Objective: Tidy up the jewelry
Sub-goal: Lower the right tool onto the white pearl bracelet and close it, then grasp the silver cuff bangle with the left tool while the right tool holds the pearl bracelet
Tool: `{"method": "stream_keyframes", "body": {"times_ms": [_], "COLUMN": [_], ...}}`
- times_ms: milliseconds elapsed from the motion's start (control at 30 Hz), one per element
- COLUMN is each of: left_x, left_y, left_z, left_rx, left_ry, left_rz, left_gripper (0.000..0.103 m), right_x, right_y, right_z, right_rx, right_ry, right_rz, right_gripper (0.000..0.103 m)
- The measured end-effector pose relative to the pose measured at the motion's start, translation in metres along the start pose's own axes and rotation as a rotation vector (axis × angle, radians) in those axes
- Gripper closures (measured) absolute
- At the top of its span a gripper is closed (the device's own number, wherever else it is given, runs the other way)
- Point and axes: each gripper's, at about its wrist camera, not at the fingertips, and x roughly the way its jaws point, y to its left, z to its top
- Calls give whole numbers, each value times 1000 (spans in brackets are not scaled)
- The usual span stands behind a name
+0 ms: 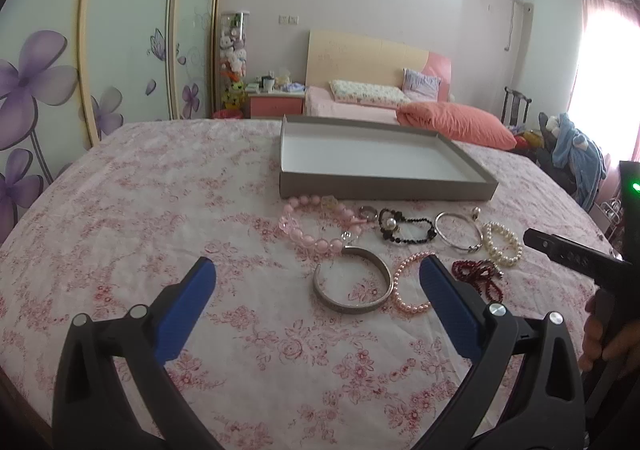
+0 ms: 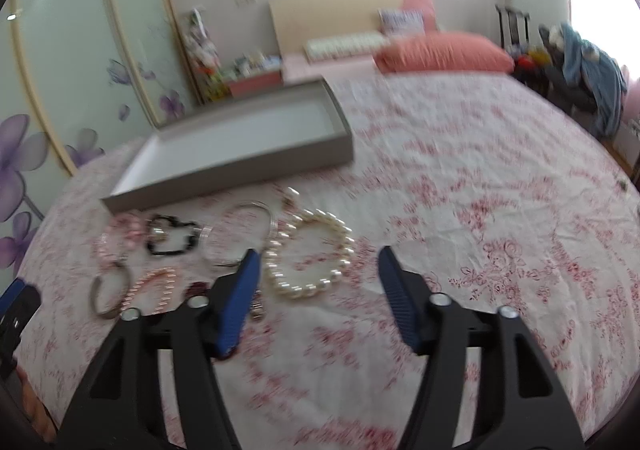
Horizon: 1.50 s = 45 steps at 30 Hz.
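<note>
Jewelry lies scattered on the pink floral bedsheet (image 1: 160,186), none of it held. Left gripper (image 1: 316,282) hovers low over the sheet with its blue-padded jaws spread wide — between them sit the broad silver metal cuff bangle (image 1: 352,282) and, just beside it and partly behind the right finger, the small pink pearl bracelet (image 1: 404,290). Past that finger lies a dark red beaded strand (image 1: 478,274).

Right gripper (image 2: 316,262) is likewise parted and empty, poised over the white pearl bracelet (image 2: 310,250), whose loop lies between and just ahead of the fingertips; this view is motion-blurred.

Farther out runs a second row: a large translucent pink bead bracelet (image 1: 316,226), a black beaded bracelet with one white pearl (image 1: 404,230), and a thin silver wire bangle (image 1: 456,230) touching the white pearls.

Beyond the row — close to the pink beads — rests a shallow grey cardboard tray with a white interior (image 1: 384,190), nothing inside. A coral pillow (image 1: 456,124) lies behind it.
</note>
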Motion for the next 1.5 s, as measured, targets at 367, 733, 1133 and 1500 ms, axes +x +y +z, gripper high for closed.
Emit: {"method": "stream_keyframes", "body": {"times_ms": [367,733,1133,1500], "left_x": [33,68,101,102], "left_y": [-3,-16,-22,-20], "left_z": [1,7,9,8], "left_rx": [7,11,-2,30], "left_ry": [112,234,312,308], "left_rz": [8,33,87,96], "left_gripper": [4,4,16,32], "right_x": [33,33,37,38], "right_y": [3,-1,-6,-8], "right_z": [5,11,15,14], "right_rx": [-42,-17,4,6], "right_ry": [105,106,105,103], "right_rz": [-88,-90,-65,-60], "right_gripper": [76,92,92,92]}}
